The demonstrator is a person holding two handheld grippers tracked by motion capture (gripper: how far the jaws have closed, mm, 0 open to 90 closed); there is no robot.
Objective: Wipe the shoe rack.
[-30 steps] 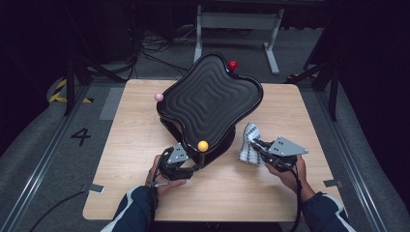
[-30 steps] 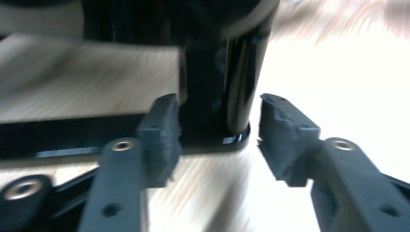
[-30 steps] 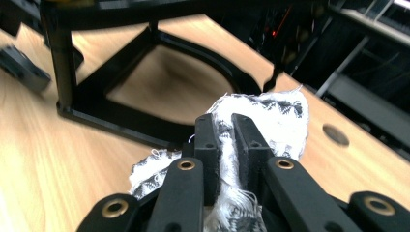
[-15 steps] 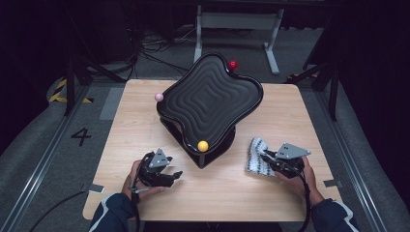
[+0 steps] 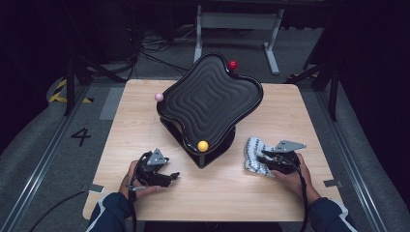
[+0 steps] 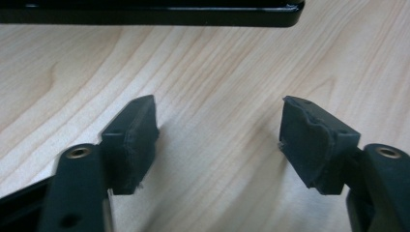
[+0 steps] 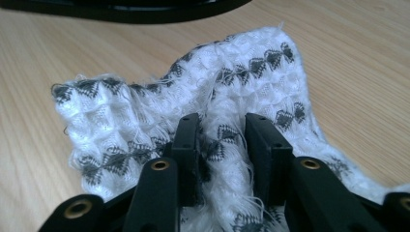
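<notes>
A light wooden table (image 5: 145,121) is seen from above, with dark floor all around it. At the middle of the table a black wavy-edged tray (image 5: 210,99) with ripple-shaped ridges is set tilted on a black base. Three small balls are seen at its edge: a red ball (image 5: 233,64) at the far corner, a pink ball (image 5: 158,96) at the left corner, and a yellow ball (image 5: 203,145) at the near corner.

At the near right of the table a white knitted cloth (image 5: 254,154) with a dark grey diamond pattern is lying crumpled on the wood, just right of the tray's base. The right gripper (image 5: 265,159), held by a hand coming in from the near edge, is placed against the cloth's right side. In the right gripper view a raised fold of the cloth (image 7: 193,106) is seen between the two black jaws, which have just been opening; a gap is visible beside each pad, so the fold is no longer pinched.

At the near left, the left gripper (image 5: 173,175) is held low over bare wood, pointing right towards the tray's base. Its jaws have just been opening and are spread wide in the left gripper view (image 6: 217,140), with nothing between them.
</notes>
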